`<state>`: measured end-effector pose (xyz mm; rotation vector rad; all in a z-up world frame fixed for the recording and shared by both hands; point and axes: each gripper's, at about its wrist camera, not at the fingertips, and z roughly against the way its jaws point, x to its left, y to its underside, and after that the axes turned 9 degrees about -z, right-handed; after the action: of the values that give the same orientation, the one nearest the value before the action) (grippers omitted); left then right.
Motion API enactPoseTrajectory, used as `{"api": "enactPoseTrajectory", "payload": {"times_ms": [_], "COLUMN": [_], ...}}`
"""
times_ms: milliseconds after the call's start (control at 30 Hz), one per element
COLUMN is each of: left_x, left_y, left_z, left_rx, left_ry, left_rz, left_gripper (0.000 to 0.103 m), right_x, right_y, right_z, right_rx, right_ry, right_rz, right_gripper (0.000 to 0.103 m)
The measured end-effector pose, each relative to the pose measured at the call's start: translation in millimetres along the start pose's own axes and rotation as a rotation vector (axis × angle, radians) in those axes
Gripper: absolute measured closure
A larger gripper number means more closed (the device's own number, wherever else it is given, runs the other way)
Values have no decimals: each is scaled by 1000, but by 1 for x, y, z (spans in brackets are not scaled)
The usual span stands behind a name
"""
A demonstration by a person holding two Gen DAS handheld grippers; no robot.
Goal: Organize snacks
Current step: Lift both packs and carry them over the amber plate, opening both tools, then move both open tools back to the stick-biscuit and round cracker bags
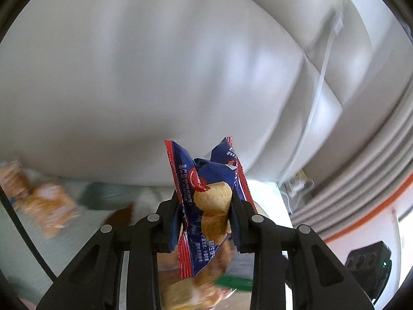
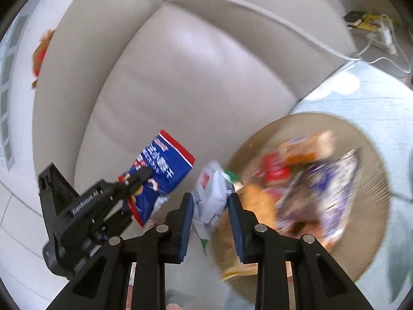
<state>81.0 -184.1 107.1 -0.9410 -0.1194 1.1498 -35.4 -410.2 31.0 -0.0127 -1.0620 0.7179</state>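
Over sofa (image 2: pixel 180 77): left gripper (image 1: pixel 205 201) clamps blue packet (image 1: pixel 206 180); right gripper (image 2: pixel 210 201) pinches white packet (image 2: pixel 211 193) beside basket (image 2: pixel 371 170) rim.

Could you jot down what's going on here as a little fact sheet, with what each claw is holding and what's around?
Left gripper: shut on a blue biscuit packet
Right gripper: shut on a white snack packet
Round basket: piled with mixed snacks, blurred
Backdrop: beige sofa
Under the basket: pale blue cloth
White cable: runs across the sofa
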Motion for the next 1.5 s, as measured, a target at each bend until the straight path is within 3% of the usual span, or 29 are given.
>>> {"api": "enactPoseTrajectory", "payload": {"times_ms": [67, 133, 200, 267, 533, 967, 1167, 1500], "left_x": [-14, -25, -30, -28, -1, 29, 77, 159], "left_y": [2, 6, 9, 13, 15, 2, 0, 9], "left_z": [-23, -46, -60, -65, -64, -29, -2, 42], "left_rx": [56, 136, 184, 198, 225, 196, 185, 182], "left_ry": [2, -59, -122, -136, -109, -154, -223, -381], "left_rz": [-38, -95, -132, -140, -81, -62, -21, -9], "left_gripper": [72, 67, 45, 37, 35, 34, 34, 34], "right_x": [-16, -25, -34, -39, -32, 41, 80, 154], "right_y": [-10, -16, -19, -23, -18, 12, 26, 75], "right_z": [-2, -2, 3, 11, 0, -26, -51, -135], "right_rx": [39, 51, 37, 6, 48, 91, 133, 277], "right_ry": [27, 92, 132, 138, 101, 119, 130, 172], "right_rz": [-14, -16, -7, -24, -22, 139, 231, 470], "right_gripper": [76, 74, 62, 48, 48, 48, 43, 34]}}
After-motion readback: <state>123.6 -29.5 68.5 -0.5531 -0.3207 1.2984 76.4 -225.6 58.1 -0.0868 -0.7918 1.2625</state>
